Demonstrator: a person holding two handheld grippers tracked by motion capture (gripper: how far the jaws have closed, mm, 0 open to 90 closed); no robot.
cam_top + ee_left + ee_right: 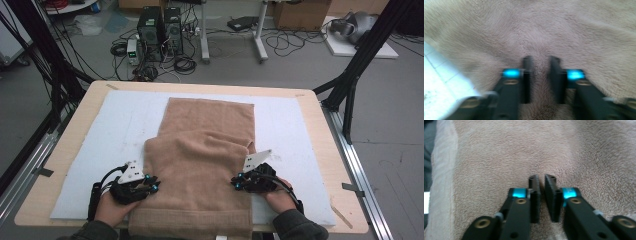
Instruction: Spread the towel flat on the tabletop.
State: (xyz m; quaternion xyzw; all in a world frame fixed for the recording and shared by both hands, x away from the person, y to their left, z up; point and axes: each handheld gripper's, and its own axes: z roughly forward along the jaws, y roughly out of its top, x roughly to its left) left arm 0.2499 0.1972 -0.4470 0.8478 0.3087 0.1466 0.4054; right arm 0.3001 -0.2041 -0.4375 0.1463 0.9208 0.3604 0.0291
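Towel [205, 150]: tan terry cloth, long strip running from far side of the table to the near edge, near end hanging slightly over it. Near portion is folded back over the middle, forming a wider, puffy double layer with a rounded far edge; far portion lies flat, single layer, square corners. Woven band visible along the near hem. Pile looks plush with soft creases in both gripper views [529, 30] [499, 152]

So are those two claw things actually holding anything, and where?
Yes, both hold the tan towel. The left gripper pinches a ridge of cloth at its left side; the right gripper, jaws nearly shut, nips the right side of the folded-over part.
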